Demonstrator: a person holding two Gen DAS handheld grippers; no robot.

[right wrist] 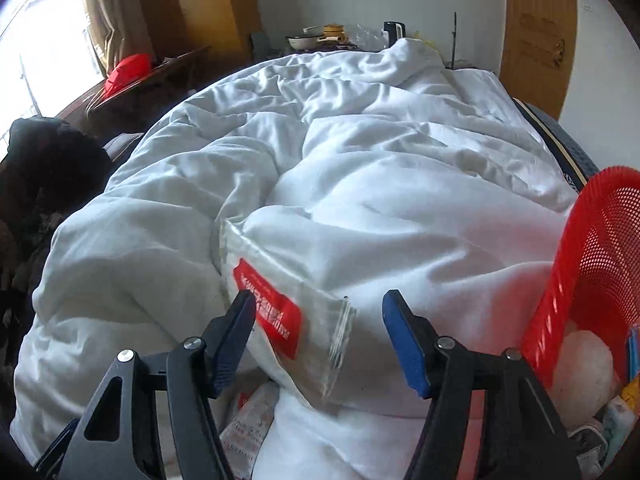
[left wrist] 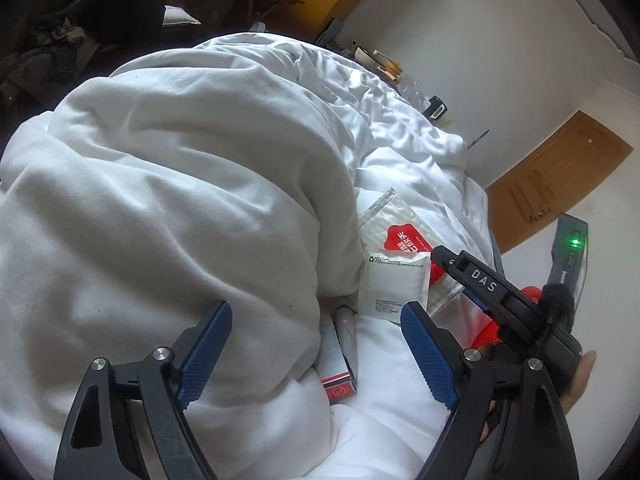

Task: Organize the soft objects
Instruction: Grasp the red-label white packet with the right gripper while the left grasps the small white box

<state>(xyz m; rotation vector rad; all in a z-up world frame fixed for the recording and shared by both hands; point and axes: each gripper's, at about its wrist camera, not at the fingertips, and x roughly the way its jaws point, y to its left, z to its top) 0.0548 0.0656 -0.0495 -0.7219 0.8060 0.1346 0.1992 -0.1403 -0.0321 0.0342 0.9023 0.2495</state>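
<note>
- The left gripper [left wrist: 316,354] hangs over the bed with its jaws spread wide and nothing between the pads; I'd say it waits there so it can take whatever lies in the dip below.
- In that dip, at about six o'clock in the left wrist view, a slim box [left wrist: 338,354] lies half tucked under the edge of the grey blanket [left wrist: 168,184], probably slid down the fold.
- At three o'clock from the box a white packet [left wrist: 394,286] rests flat on the white duvet [left wrist: 416,152], overlapping a clear bag [left wrist: 394,224] with a red label.
- The right gripper [right wrist: 320,330] points down at that clear bag [right wrist: 288,292], jaws apart, the bag's open end lying between the pads but not pinched, as far as I can tell. It looks lined up for a grab.
- From the left wrist view the right gripper [left wrist: 440,254] reaches in from three o'clock, over the packet's corner.
- The red basket [right wrist: 592,280] stands tilted at three o'clock beside the right gripper, pressed into the duvet [right wrist: 360,152], some items already inside, so I take it for the collecting place, kept close for short carries.
- The bag, packet and box remain outside the basket.
</note>
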